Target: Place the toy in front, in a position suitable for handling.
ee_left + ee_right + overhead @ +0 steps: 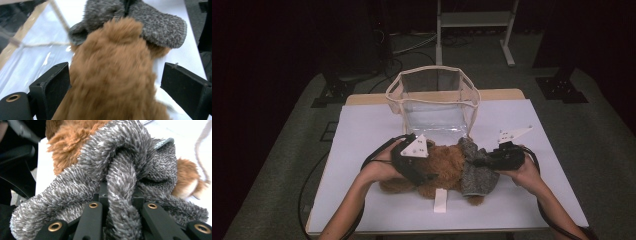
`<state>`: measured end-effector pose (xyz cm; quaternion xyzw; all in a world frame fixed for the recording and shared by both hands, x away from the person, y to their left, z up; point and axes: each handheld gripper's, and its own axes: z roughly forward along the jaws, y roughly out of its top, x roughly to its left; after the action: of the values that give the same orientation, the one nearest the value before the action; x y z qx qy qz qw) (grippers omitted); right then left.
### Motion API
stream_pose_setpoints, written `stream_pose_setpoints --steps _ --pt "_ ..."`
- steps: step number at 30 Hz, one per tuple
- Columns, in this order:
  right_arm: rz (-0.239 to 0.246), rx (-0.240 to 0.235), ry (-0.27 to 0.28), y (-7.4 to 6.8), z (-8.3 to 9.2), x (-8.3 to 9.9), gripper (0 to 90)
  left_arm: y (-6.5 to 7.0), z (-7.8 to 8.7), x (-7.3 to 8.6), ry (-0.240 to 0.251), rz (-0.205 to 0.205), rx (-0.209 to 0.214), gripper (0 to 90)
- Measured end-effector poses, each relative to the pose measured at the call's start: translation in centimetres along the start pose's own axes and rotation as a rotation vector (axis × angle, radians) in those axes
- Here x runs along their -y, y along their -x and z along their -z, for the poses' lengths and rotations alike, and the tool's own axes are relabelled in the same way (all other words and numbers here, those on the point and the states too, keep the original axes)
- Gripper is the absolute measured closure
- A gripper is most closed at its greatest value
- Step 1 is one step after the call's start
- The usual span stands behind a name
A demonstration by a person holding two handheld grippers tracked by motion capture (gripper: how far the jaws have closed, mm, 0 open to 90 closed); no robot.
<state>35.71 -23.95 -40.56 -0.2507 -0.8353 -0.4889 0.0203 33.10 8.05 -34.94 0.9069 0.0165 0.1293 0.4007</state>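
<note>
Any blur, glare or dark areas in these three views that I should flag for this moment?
High view: room around the table is nearly black, the lit top pale and soft. Left gripper view: brown plush toy smeared by motion blur, glare on the clear bag. Right gripper view: grey knit garment sharp, background overexposed white.

Shaggy plush, nubbly knit, glossy film on a matt sheet

A brown teddy bear (443, 167) is showing shaggy fur; its grey garment (477, 170) is looking coarse and fuzzy, the bag (432, 107) clear glossy plastic, the table cover (372, 130) matt white.
</note>
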Motion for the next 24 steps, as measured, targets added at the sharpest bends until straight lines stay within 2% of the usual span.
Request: stream_pose_setpoints --steps 6,10,14,16,18,19,20,22,23,24 --pt "-0.015 0.002 0.017 0.4 0.9 0.5 76.6 0.4 -3.1 -1.8 -0.076 -0.063 0.022 8.0" --pt "-0.021 0.004 0.015 0.6 1.0 0.6 76.6 0.2 -4.9 -2.3 -0.135 -0.067 0.023 5.4" --pt "-0.024 0.004 0.009 0.8 0.9 0.7 76.7 0.2 -6.4 -2.7 -0.191 -0.079 0.002 2.5" --pt "-0.019 0.006 0.003 0.8 0.8 0.7 76.7 0.5 -7.3 -2.8 -0.233 -0.112 -0.009 1.4" --pt "-0.021 0.01 -0.003 0.9 0.7 0.7 76.6 0.7 -8.3 -2.9 -0.29 -0.161 -0.045 1.1" --pt "-0.022 0.01 -0.006 0.9 0.7 0.7 76.6 0.7 -8.7 -2.9 -0.309 -0.168 -0.055 1.2" --pt "-0.024 0.013 -0.008 0.9 0.7 0.8 76.6 0.6 -8.8 -2.9 -0.32 -0.174 -0.058 4.0" --pt "-0.03 0.017 -0.009 1.0 0.8 0.9 76.6 0.5 -8.6 -3.0 -0.324 -0.186 -0.06 19.4" --pt "-0.03 0.018 -0.007 1.0 0.8 0.9 76.6 0.5 -8.3 -3.0 -0.315 -0.187 -0.065 25.6" --pt "-0.03 0.018 -0.003 1.0 0.9 0.9 76.6 0.4 -8.0 -2.9 -0.298 -0.172 -0.063 29.8"
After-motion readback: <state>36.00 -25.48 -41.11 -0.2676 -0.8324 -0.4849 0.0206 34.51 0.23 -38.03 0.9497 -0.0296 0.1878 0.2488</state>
